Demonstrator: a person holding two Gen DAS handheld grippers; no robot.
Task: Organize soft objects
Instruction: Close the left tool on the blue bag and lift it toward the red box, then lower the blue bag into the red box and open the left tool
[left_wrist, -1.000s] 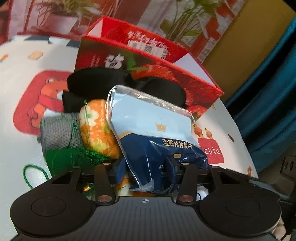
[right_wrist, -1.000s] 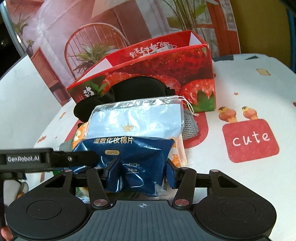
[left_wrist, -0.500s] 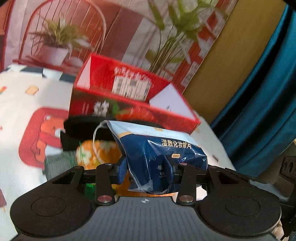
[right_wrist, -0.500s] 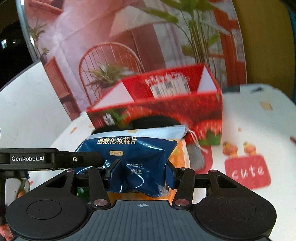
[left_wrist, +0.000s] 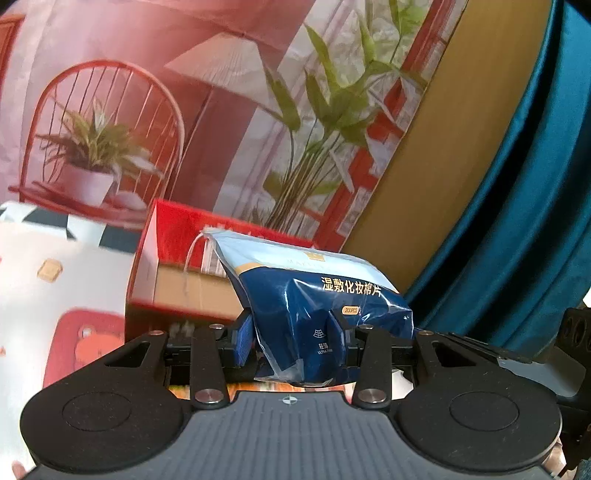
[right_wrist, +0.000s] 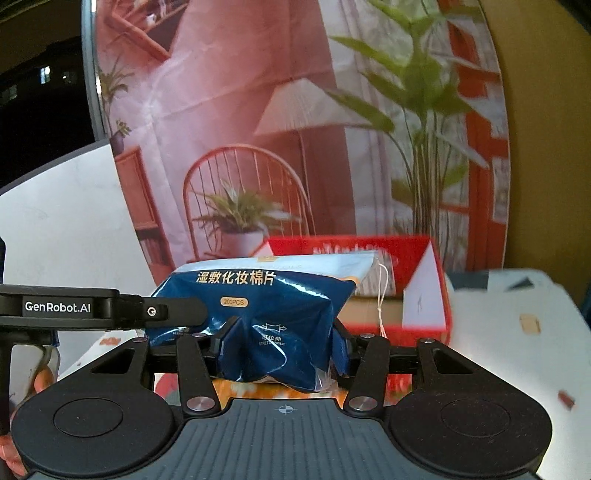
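A blue and light-blue plastic bag of cotton pads (left_wrist: 317, 295) is held in the air by both grippers. My left gripper (left_wrist: 291, 341) is shut on its lower end. My right gripper (right_wrist: 280, 345) is shut on the same bag (right_wrist: 266, 295) from the other side. The bag's drawstring end reaches over the open red strawberry box (left_wrist: 177, 273), which also shows in the right wrist view (right_wrist: 424, 280). The left gripper's body (right_wrist: 92, 308) shows at the left of the right wrist view. The other soft objects are hidden below.
The box stands on a white tablecloth with cartoon prints (left_wrist: 48, 280). A printed backdrop with a chair and plants (left_wrist: 184, 110) hangs behind. A teal curtain (left_wrist: 517, 221) hangs at the right. An orange patterned item (right_wrist: 240, 387) peeks out under the right gripper.
Both grippers have lifted the bag up off the pile of soft objects and carried it toward the red box. The pile has dropped out of view.
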